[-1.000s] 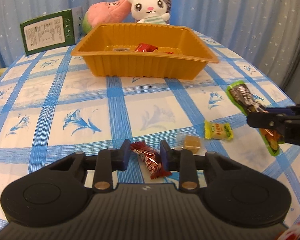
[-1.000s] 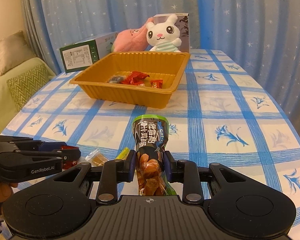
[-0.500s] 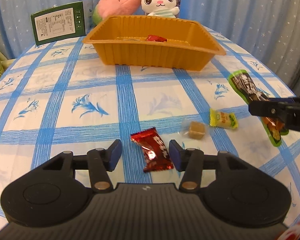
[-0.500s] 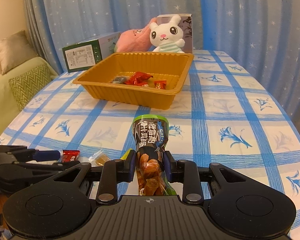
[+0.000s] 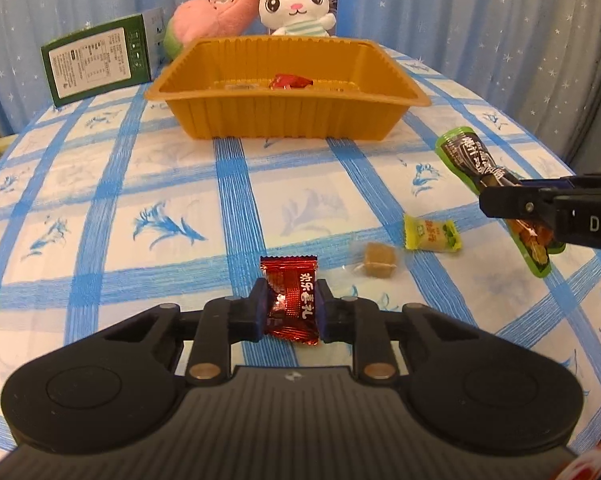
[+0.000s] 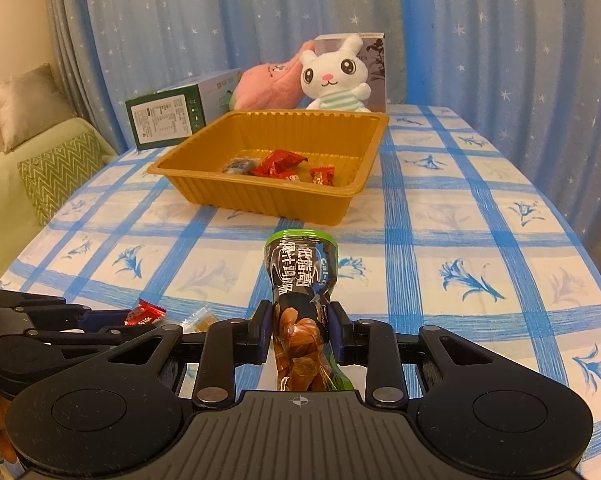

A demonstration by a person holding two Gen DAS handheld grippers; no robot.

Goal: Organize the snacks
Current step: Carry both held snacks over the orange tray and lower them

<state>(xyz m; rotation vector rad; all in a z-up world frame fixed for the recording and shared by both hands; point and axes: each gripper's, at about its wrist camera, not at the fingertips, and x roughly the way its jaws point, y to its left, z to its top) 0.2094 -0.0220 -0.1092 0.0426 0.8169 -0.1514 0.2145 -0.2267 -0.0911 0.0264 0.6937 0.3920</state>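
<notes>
A tabletop (image 5: 100, 200) under a white cloth with blue checks and flower prints stretches ahead of both tools. Far ahead of each stands a ribbed orange plastic tray (image 6: 204, 184), already holding several small wrapped sweets. Nearer, the right hand-held gripper (image 6: 300, 334) is closed around the middle of a long green-edged black snack pouch with a clear window (image 6: 300, 280), which juts forward between its jaws. The left hand-held gripper (image 5: 290, 308) is closed on a small shiny red foil-wrapped candy (image 5: 290, 300), pinched across its width. Just ahead and right of it lie a brown cube candy in clear wrap (image 5: 376, 264) and a yellow-green wrapped candy (image 5: 432, 236), both loose on the cloth. All these packets are probably light, soft and crinkly; foil may slip, so a grip across the filled middle, not the flat sealed ends, seems safest. Only the right wrist view looks down into the tray's contents; only the left view shows the yellow-green candy plainly.
</notes>
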